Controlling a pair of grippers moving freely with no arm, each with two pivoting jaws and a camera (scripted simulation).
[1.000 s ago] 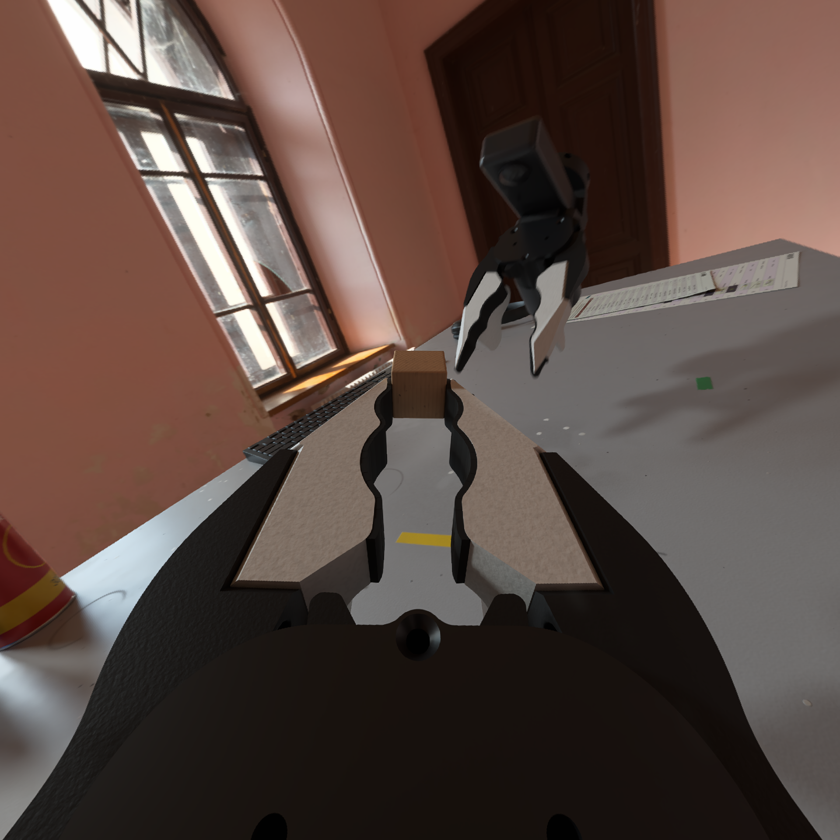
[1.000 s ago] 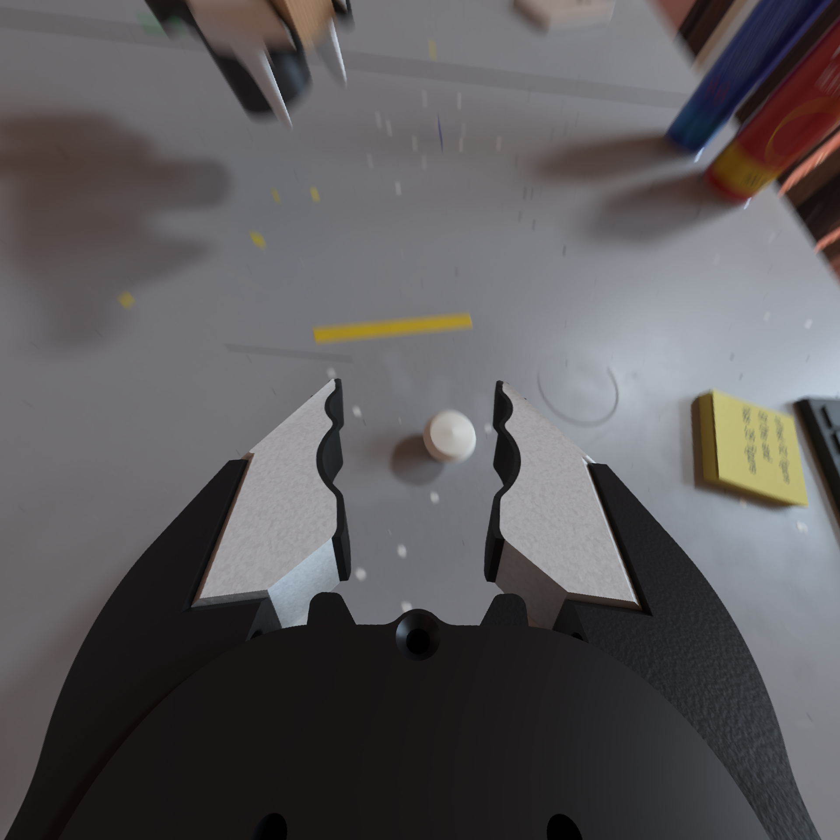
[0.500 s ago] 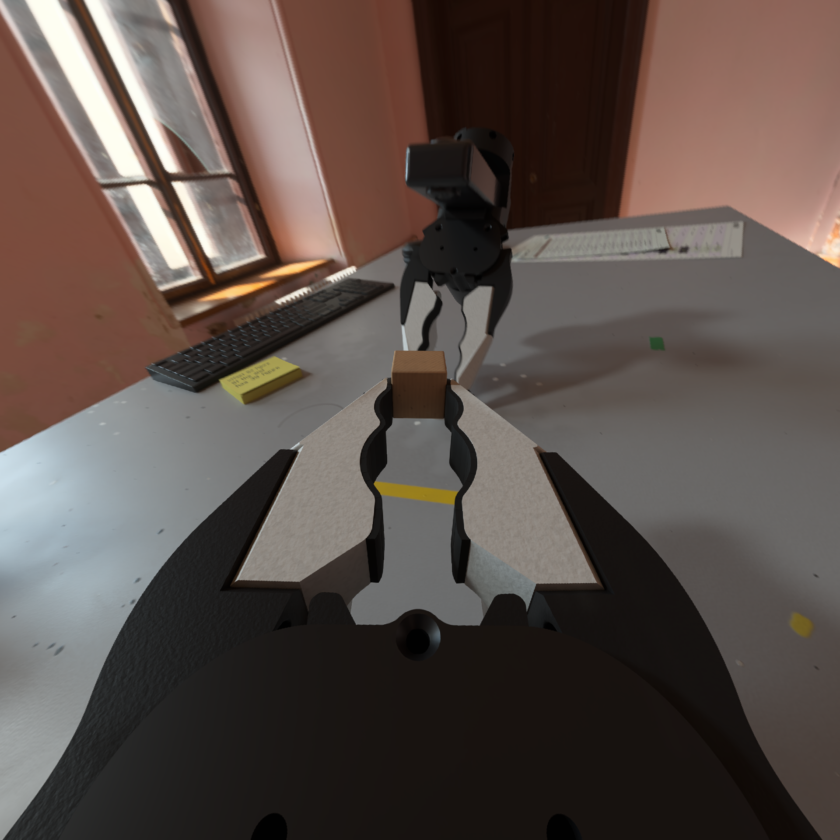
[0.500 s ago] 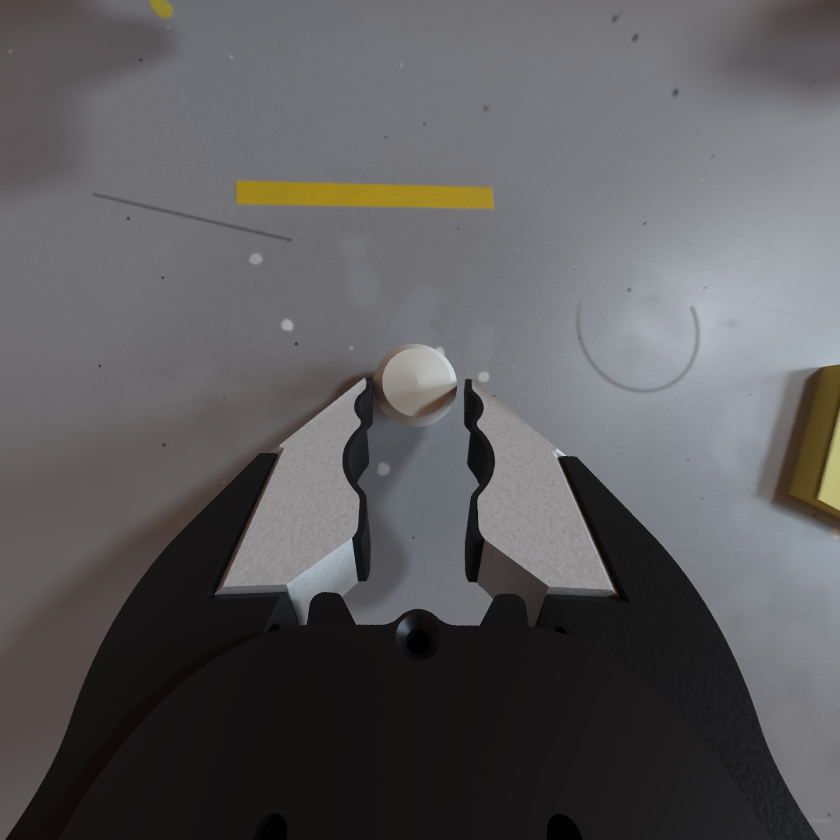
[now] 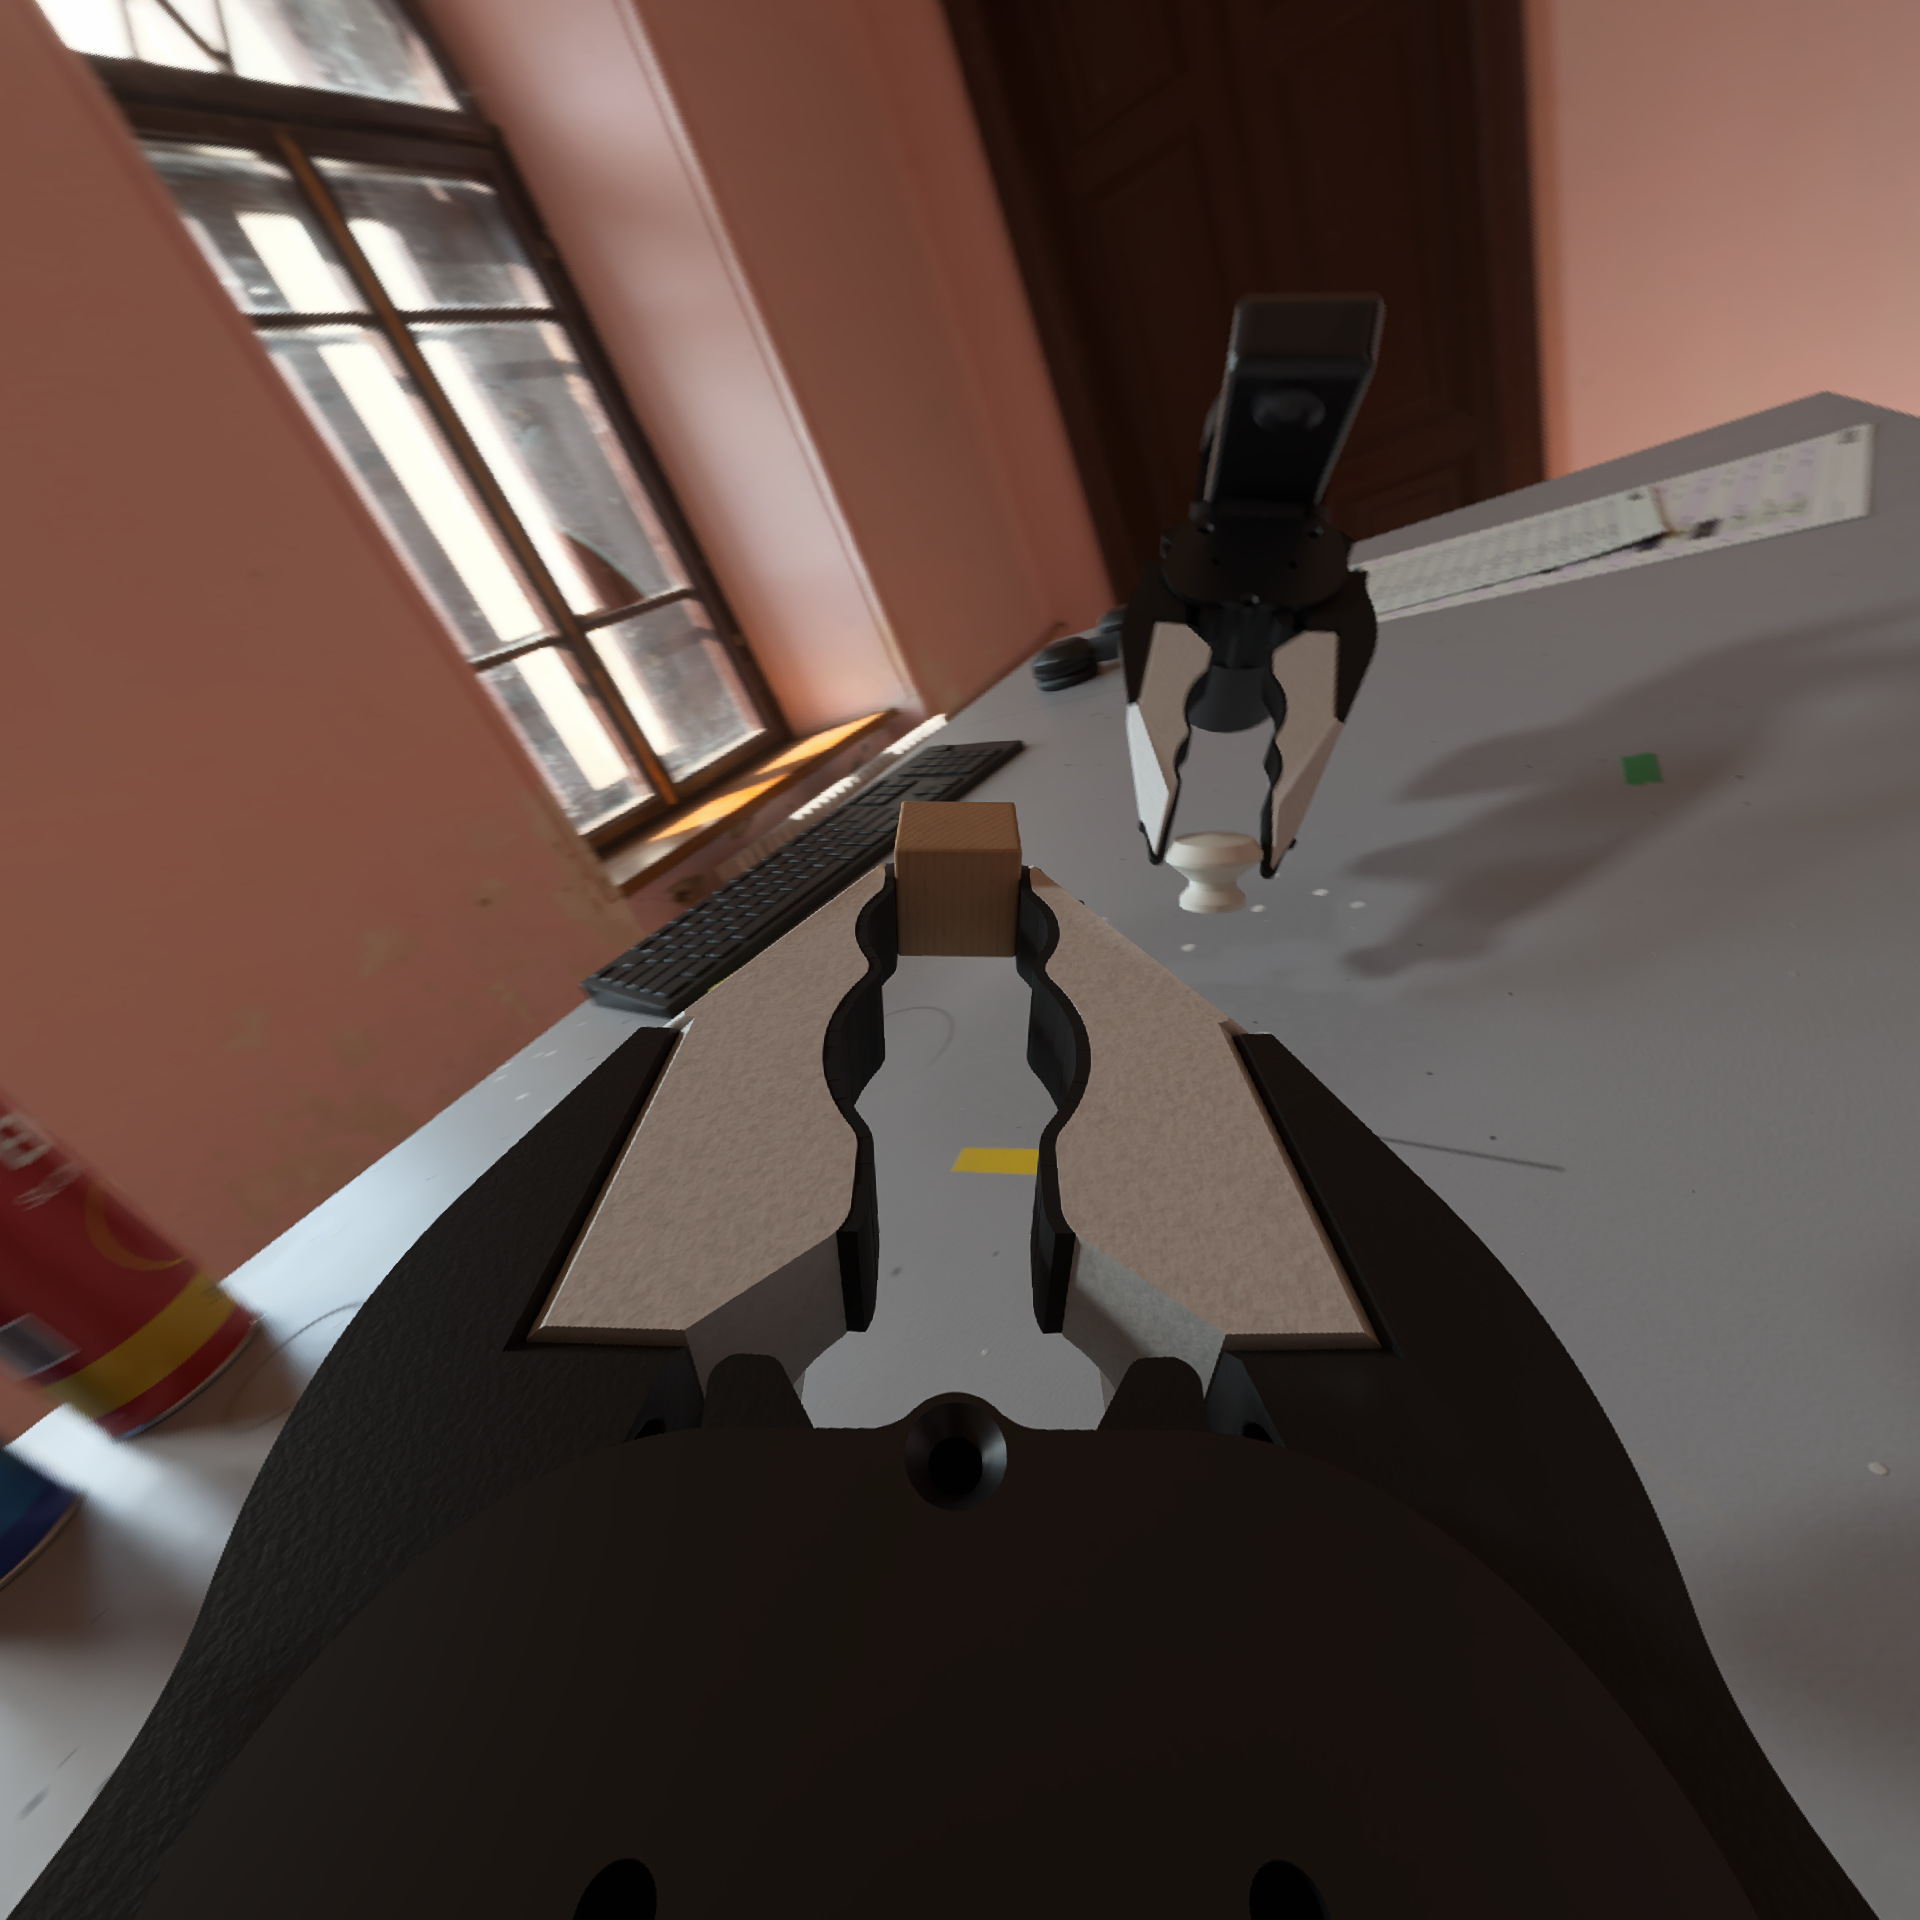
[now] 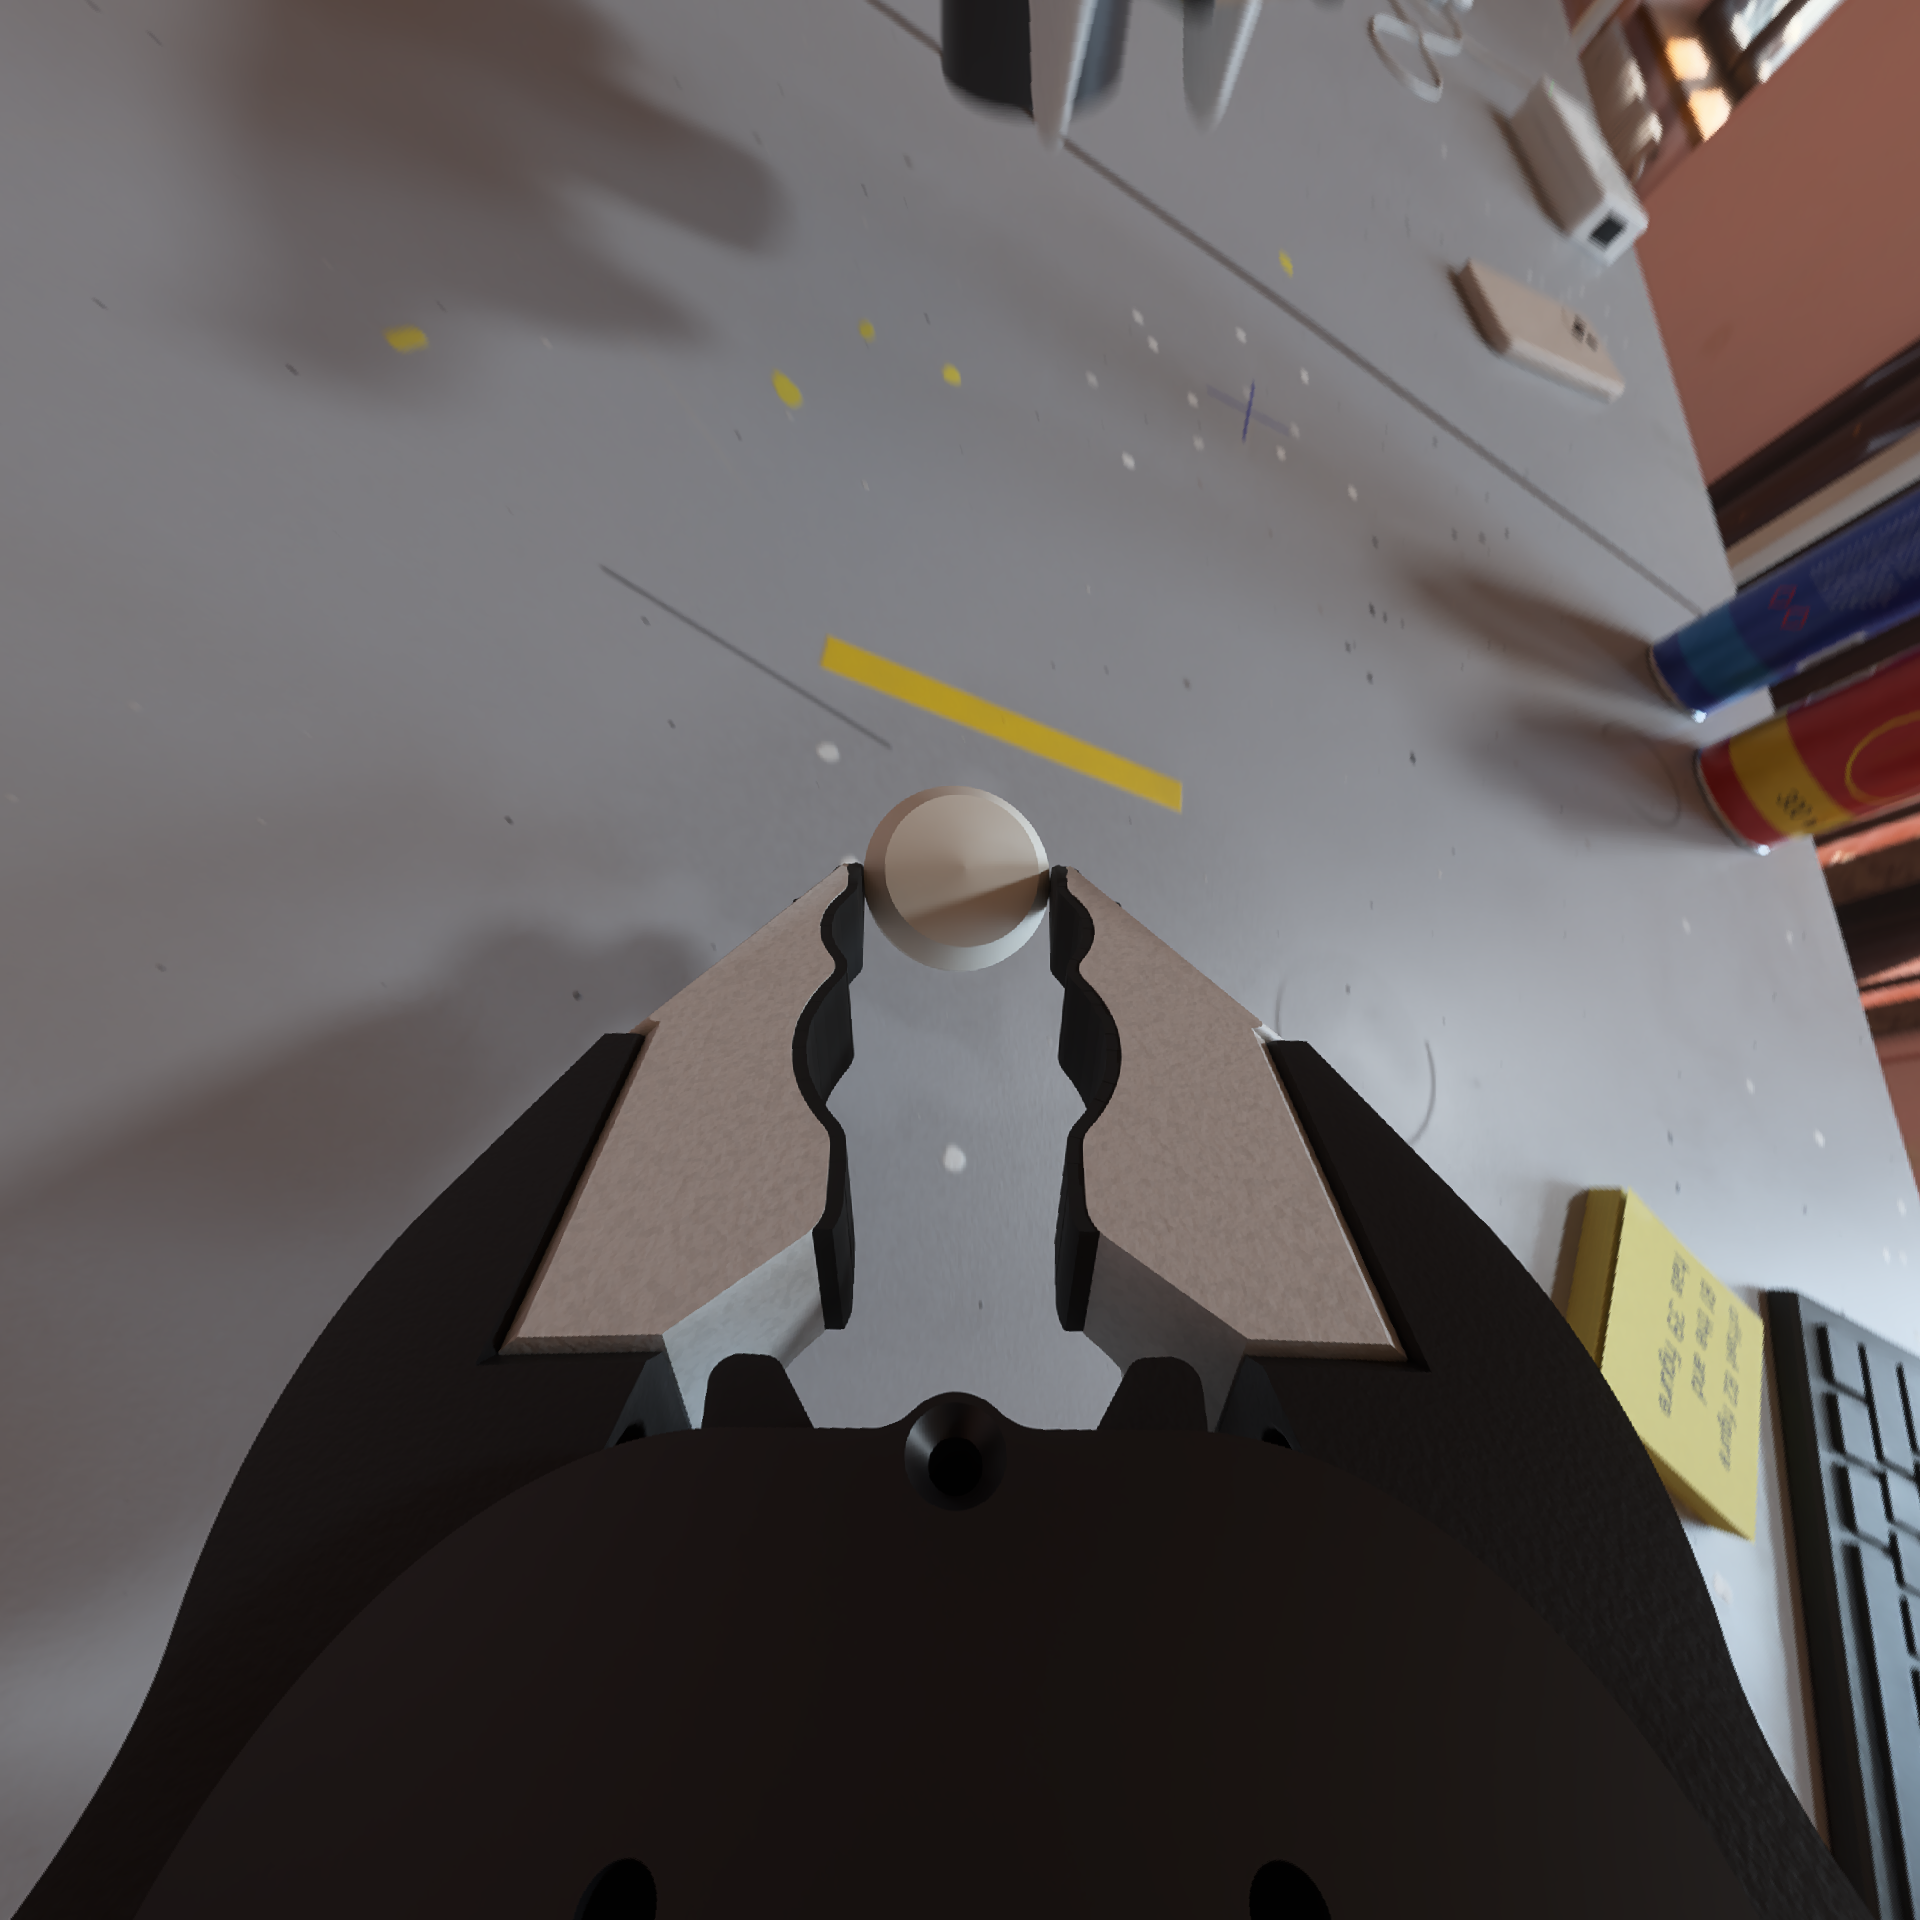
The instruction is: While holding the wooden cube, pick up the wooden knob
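Note:
My left gripper (image 5: 954,883) is shut on the wooden cube (image 5: 954,878), a light-brown block held at the fingertips above the grey table (image 5: 1558,1195). My right gripper (image 6: 954,883) is shut on the wooden knob (image 6: 956,878), a pale round knob pinched by its head between the fingertips. In the left wrist view the right gripper (image 5: 1214,857) hangs point-down ahead and to the right, with the knob (image 5: 1208,873) lifted clear of the table. The left gripper (image 6: 1122,62) shows blurred at the top edge of the right wrist view.
A black keyboard (image 5: 810,873) lies along the window side, also in the right wrist view (image 6: 1860,1621), with a yellow sticky-note pad (image 6: 1673,1371) beside it. A red can (image 6: 1808,779) and a blue can (image 6: 1787,644) lie near the table edge. A yellow tape strip (image 6: 997,722) marks the table.
My right gripper closed on the knob and lifted it off the table. My left gripper kept the cube and its view tilted, swinging left toward the window.

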